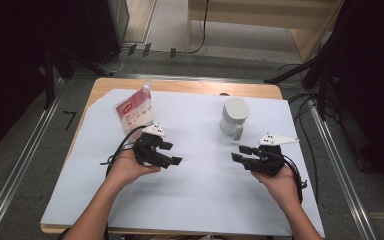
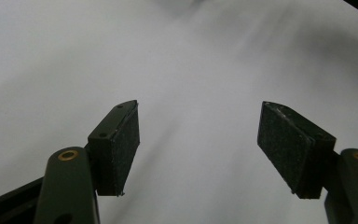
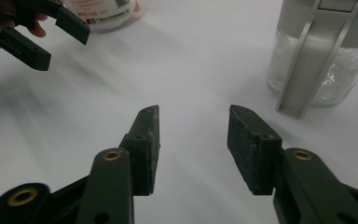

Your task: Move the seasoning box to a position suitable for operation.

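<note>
Grippers, left [image 1: 174,153] and right [image 1: 239,153], gape empty over bare sheet [image 1: 200,175] (jar [image 1: 233,118] near right).

Table [image 1: 105,87]: light wood top, visible as a tan border around a plain white sheet [image 1: 195,175] — no pattern on the sheet.

Standing soft pouch [image 1: 132,112]: white body, red label patch near the top, fine dark print below; the right gripper view shows a barcode and a red line of text on it [image 3: 105,9].

Lidded jar [image 1: 233,117]: pale grey lid and grey strap-like handle; the clear lower wall shows white, grainy contents [image 3: 340,74].

Left gripper [image 1: 171,153] and right gripper [image 1: 239,153]: black bodies, each topped by a light grey plate. Jaw pads matt black, finely textured; brass-coloured rivets at the jaw pivots — seen in both gripper views.
</note>
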`<state>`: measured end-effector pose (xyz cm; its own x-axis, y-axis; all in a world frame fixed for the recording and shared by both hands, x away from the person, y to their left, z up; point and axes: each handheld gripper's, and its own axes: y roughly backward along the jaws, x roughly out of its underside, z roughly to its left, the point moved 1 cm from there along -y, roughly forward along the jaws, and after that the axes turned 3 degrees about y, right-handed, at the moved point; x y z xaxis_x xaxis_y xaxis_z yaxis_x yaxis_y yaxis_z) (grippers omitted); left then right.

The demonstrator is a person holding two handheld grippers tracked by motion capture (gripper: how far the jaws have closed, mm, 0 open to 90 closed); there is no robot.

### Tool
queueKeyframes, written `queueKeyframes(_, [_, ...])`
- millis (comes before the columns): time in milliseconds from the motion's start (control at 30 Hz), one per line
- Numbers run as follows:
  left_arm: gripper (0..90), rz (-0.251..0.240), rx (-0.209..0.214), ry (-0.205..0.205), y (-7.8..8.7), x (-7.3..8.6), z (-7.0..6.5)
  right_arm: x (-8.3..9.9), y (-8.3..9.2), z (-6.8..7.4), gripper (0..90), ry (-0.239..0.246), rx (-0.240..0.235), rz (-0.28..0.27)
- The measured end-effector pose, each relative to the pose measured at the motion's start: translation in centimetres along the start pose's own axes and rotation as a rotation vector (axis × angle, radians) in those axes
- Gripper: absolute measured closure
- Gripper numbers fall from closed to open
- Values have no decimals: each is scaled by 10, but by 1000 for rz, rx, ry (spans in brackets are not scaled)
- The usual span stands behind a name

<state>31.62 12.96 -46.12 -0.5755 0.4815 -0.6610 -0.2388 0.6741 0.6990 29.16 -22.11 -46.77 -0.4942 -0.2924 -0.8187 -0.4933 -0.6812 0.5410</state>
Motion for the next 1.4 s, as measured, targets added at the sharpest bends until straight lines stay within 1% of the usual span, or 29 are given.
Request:
queueKeyframes(33, [307, 6, -4, -6, 0, 0, 1, 0, 0, 0, 538, 3, 7, -1])
queueKeyframes(67, [323, 24, -19, -10, 1, -1, 1, -1, 0, 0, 533, 7, 8, 0])
queueKeyframes(100, [342, 24, -19, -10, 1, -1, 1, -1, 0, 0, 533, 7, 8, 0])
queueKeyframes(133, [360, 32, -32, -27, 0, -1, 0, -1, 1, -1, 511, 18, 14, -11])
queueKeyframes(167, [378, 32, -32, -27, 0, -1, 0, -1, 1, -1, 507, 17, 13, -13])
queueKeyframes(200, [387, 47, -47, -45, 0, -1, -1, -2, 1, -1, 500, 14, 13, -16])
queueKeyframes(233, [387, 47, -47, -45, 0, -1, -1, -2, 1, -1, 500, 14, 13, -16])
queueKeyframes(267, [389, 47, -46, -46, 0, -1, -2, -2, 2, -2, 494, 0, 9, -14])
queueKeyframes(300, [391, 47, -46, -46, 0, -1, -2, -2, 2, -3, 493, 3, 9, -16])
queueKeyframes(333, [394, 53, -36, -46, -1, 0, -2, -2, 2, -3, 490, 3, 9, -15])
queueKeyframes(467, [389, 59, -32, -68, -3, 1, -2, -2, -1, -4, 487, 0, 10, -13])
queueKeyframes(633, [360, 58, -21, -65, -3, 1, -1, -2, -2, -2, 473, -5, 12, -1])
queueKeyframes(667, [359, 55, -15, -57, -4, 1, -1, -2, -2, -2, 469, -6, 13, -1])
queueKeyframes(800, [360, 56, -19, -59, -3, 2, -1, -2, -3, -3, 447, -12, 18, 1])
queueKeyframes(833, [360, 45, -14, -52, -3, 2, -1, -2, -3, -3, 442, -15, 20, 5])
queueKeyframes(867, [360, 47, -10, -49, -3, 2, 0, -2, -3, -4, 436, -14, 21, 7])
queueKeyframes(933, [364, 46, -6, -49, -3, 2, 1, -3, -2, -4, 420, -26, 32, 1])
queueKeyframes(1033, [366, 46, -5, -50, -2, 2, 0, -4, -1, -7, 412, -25, 34, -8])
queueKeyframes(1067, [366, 45, -2, -52, -2, 2, 0, -4, -1, -8, 396, -44, 34, -7])
queueKeyframes(1133, [366, 46, -6, -58, -2, 1, 0, -5, -1, -8, 394, -47, 34, -10])
queueKeyframes(1167, [361, 45, -3, -57, -2, 1, 0, -6, 0, -8, 376, -52, 41, -2])
queueKeyframes(1233, [357, 46, -3, -57, -2, 1, 0, -7, 0, -9, 370, -47, 46, -7])
queueKeyframes(1267, [357, 48, 2, -57, -1, 1, 1, -9, 0, -9, 356, -35, 59, -9])
queueKeyframes(1400, [358, 41, 1, -50, 0, 1, 2, -11, -1, -11, 352, -45, 66, -10])
